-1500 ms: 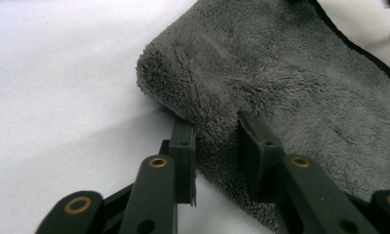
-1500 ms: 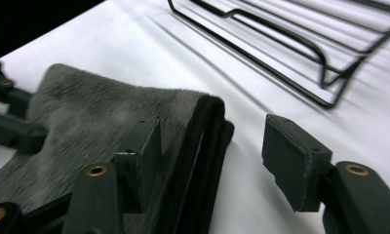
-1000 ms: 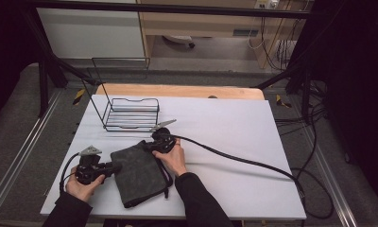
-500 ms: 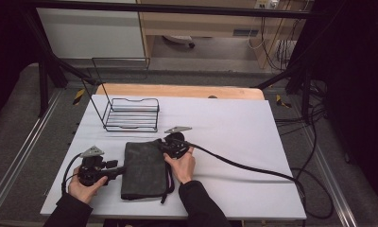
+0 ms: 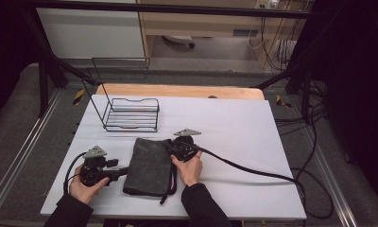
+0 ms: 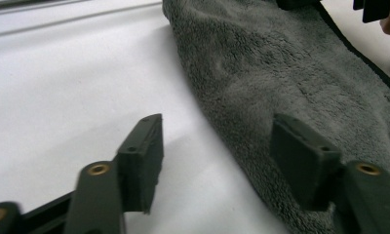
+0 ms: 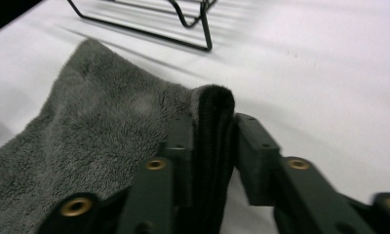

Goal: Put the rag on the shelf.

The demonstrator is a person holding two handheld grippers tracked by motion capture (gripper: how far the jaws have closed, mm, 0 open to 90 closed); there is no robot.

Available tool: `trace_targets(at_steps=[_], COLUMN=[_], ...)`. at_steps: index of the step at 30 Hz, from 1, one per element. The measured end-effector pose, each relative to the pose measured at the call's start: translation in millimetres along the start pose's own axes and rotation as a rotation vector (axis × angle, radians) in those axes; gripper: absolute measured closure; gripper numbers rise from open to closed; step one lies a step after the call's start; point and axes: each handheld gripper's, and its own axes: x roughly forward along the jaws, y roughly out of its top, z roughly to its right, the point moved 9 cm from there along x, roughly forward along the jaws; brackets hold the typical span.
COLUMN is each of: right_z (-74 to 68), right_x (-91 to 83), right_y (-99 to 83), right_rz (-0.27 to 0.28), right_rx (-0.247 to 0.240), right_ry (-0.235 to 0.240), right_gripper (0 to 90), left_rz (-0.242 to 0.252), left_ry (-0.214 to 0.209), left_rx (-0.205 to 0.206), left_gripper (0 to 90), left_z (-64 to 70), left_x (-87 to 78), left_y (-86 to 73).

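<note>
Near the table's (image 5: 234, 123) front left corner, the left gripper (image 5: 112, 173) is held low, with its jaws spread wide and nothing between them. In the left gripper view its jaws straddle the left edge of the grey towel (image 6: 300, 92): one pad is over bare white table, the other is over the pile, and neither is seen to pinch it.

The towel (image 5: 149, 165) lies folded into a narrow oblong toward the front edge of the table, a little left of the middle, with a dark hem trailing at its front right corner. A fold appears to have been made already; whether another is meant cannot be told, and the cloth has not yet been released.

At the towel's far right corner the right gripper (image 5: 177, 150) is closed on the folded edge; in the right gripper view the doubled hem (image 7: 212, 122) is seen clamped upright between the jaws. What is judged to be left is the laying down and letting go of that corner.

A wire rack (image 5: 130, 113) stands behind the towel, toward the far left corner, apart from it.
</note>
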Motion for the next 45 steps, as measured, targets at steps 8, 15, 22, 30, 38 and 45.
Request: trace_targets(at_steps=[8, 15, 22, 30, 38, 45], right_z=[0.7, 3.1, 9.3, 8.6, 7.8, 7.5], right_x=[-15.0, -33.8, -43.6, -42.8, -44.4, -43.1], right_y=[9.8, 5.7, -1.5, -8.6, -9.4, -8.3], right_rz=[0.020, 0.004, -0.018, -0.041, -0.045, -0.038], right_rx=[-0.115, -0.154, -0.146, -0.153, -0.153, -0.139], right_ry=[0.088, 0.149, 0.156, 0.154, 0.155, 0.157], right_gripper=[29.9, 14.9, 7.6, 6.0, 5.6, 5.6], left_rz=[0.019, 0.038, 0.033, 0.005, -0.051, -0.075], left_ry=[0.049, 0.083, 0.073, 0.081, 0.071, 0.067], left_rx=[-0.002, -0.020, -0.042, -0.052, -0.059, -0.050], left_gripper=[17.4, 15.5, 19.8, 39.5, 54.0, 60.1], left_z=[-11.3, -21.9, -23.7, -26.7, -25.9, -23.4], left_x=[0.7, 12.6, 34.0, 58.2, 76.1, 80.7], left_y=[19.7, 41.7, 60.4, 70.1, 64.8, 60.5])
